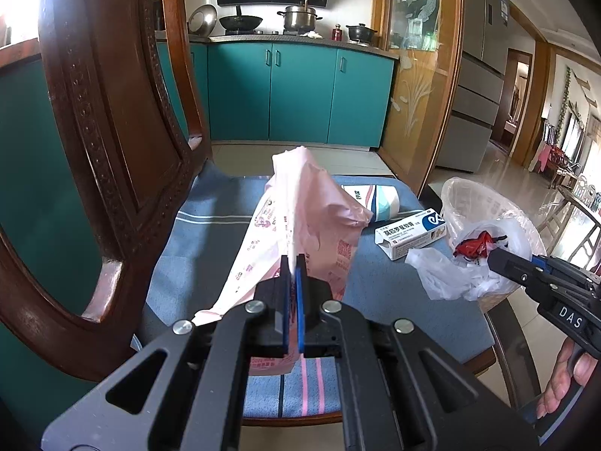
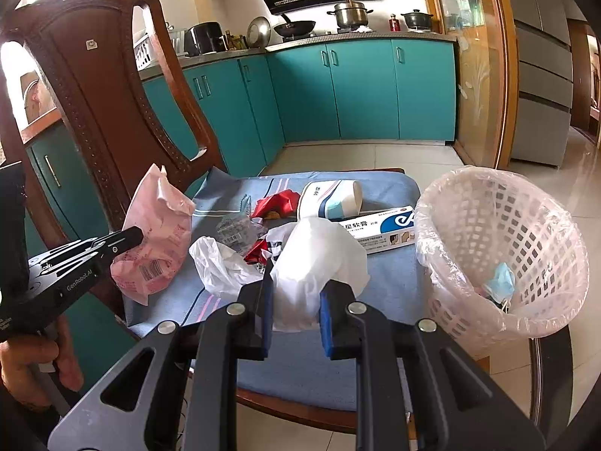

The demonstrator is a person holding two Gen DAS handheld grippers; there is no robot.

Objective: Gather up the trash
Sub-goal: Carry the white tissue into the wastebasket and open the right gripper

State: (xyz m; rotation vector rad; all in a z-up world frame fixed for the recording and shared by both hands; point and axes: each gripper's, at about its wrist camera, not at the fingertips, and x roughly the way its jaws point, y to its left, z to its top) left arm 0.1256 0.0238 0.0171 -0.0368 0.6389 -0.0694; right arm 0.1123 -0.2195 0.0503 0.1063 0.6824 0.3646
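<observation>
My left gripper [image 1: 292, 263] is shut on a pink plastic bag [image 1: 300, 203] and lifts it over the blue chair cushion [image 1: 210, 248]; the bag also shows in the right wrist view [image 2: 157, 240]. My right gripper [image 2: 295, 282] is shut on a crumpled white tissue [image 2: 315, 263], left of the lined white basket [image 2: 499, 248]. On the cushion lie a paper cup [image 2: 334, 199], a blue-white ointment box [image 2: 383, 229], red wrappers [image 2: 274, 203] and a white plastic bag [image 2: 221, 267].
The wooden chair back [image 1: 112, 112] stands close on the left. A blue face mask [image 2: 501, 282] lies in the basket. Teal kitchen cabinets [image 1: 300, 90] are beyond the tiled floor.
</observation>
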